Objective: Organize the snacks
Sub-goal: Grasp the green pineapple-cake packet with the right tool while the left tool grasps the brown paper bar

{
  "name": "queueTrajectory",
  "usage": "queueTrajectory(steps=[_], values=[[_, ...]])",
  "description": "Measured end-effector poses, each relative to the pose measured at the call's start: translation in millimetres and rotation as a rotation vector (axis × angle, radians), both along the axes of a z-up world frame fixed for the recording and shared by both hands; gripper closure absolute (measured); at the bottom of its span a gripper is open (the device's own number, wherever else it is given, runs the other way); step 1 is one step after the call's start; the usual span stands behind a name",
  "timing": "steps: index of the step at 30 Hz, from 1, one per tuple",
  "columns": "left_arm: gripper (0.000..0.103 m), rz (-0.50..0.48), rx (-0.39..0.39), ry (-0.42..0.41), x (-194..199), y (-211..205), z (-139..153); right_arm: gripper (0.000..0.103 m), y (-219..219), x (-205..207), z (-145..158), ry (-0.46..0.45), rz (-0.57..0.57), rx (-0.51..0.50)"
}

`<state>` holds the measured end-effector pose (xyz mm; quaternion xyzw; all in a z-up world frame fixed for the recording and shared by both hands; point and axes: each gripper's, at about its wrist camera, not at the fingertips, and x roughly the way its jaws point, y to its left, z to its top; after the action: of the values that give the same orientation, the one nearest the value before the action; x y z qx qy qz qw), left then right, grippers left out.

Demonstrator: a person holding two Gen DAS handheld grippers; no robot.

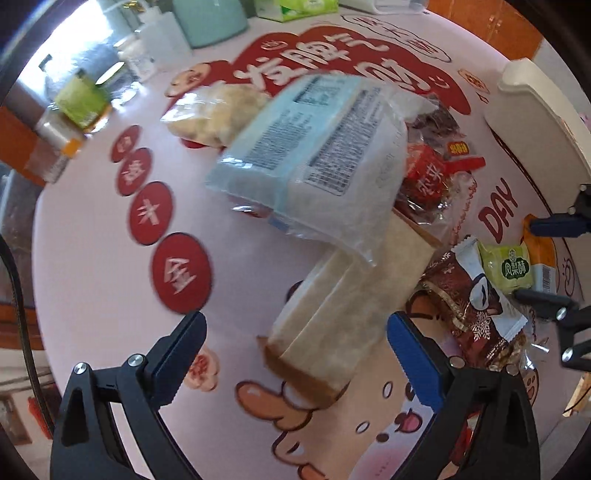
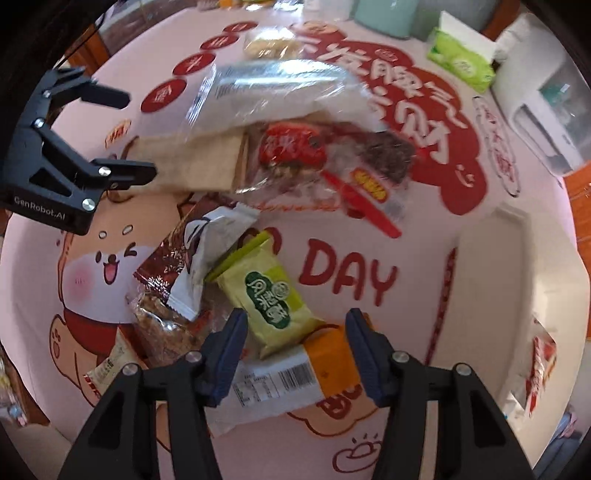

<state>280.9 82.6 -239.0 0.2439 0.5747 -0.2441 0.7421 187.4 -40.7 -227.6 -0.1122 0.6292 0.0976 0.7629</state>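
Observation:
Snacks lie piled on a pink cartoon tablecloth (image 1: pixel 92 295). My left gripper (image 1: pixel 295 325) is open wide, pointing down over a sliced bread pack (image 1: pixel 332 314) that lies between its fingers untouched. A clear-and-blue bag (image 1: pixel 314 147) overlaps the bread. My right gripper (image 2: pixel 297 317) is open above a green pastry packet (image 2: pixel 273 299) and an orange-and-white packet (image 2: pixel 325 350), both between its fingers; I see no pad pressing them. A brown-and-white wrapper (image 2: pixel 199 251) and a red date bag (image 2: pixel 291 147) lie nearby. The right wrist view shows the left gripper (image 2: pixel 140 134) at the bread pack (image 2: pixel 199 162).
A white bin (image 2: pixel 517 277) stands at the right of the pile, a red packet (image 2: pixel 539 369) by its near end. A green tissue pack (image 2: pixel 461 62), a teal container (image 1: pixel 210 22) and jars (image 1: pixel 79 96) line the far table edge. A pale snack bag (image 1: pixel 214 114) lies beyond the blue bag.

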Motion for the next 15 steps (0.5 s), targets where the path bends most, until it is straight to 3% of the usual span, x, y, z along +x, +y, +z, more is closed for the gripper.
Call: queueTrajectory(steps=[6, 10, 12, 15], values=[[0.004, -0.038, -0.008, 0.047, 2, -13, -17, 0.047, 10, 7, -17, 0.028, 0.018, 0.015], [0.004, -0.017, -0.051, 0.069, 6, -14, -20, 0.061, 9, 10, -18, 0.027, 0.005, 0.060], [0.006, -0.016, -0.059, 0.063, 4, -15, -20, 0.063, 9, 10, -17, 0.024, -0.002, 0.063], [0.020, -0.035, -0.076, 0.049, -2, -18, -16, 0.064, 7, 9, -17, 0.019, -0.022, 0.073]])
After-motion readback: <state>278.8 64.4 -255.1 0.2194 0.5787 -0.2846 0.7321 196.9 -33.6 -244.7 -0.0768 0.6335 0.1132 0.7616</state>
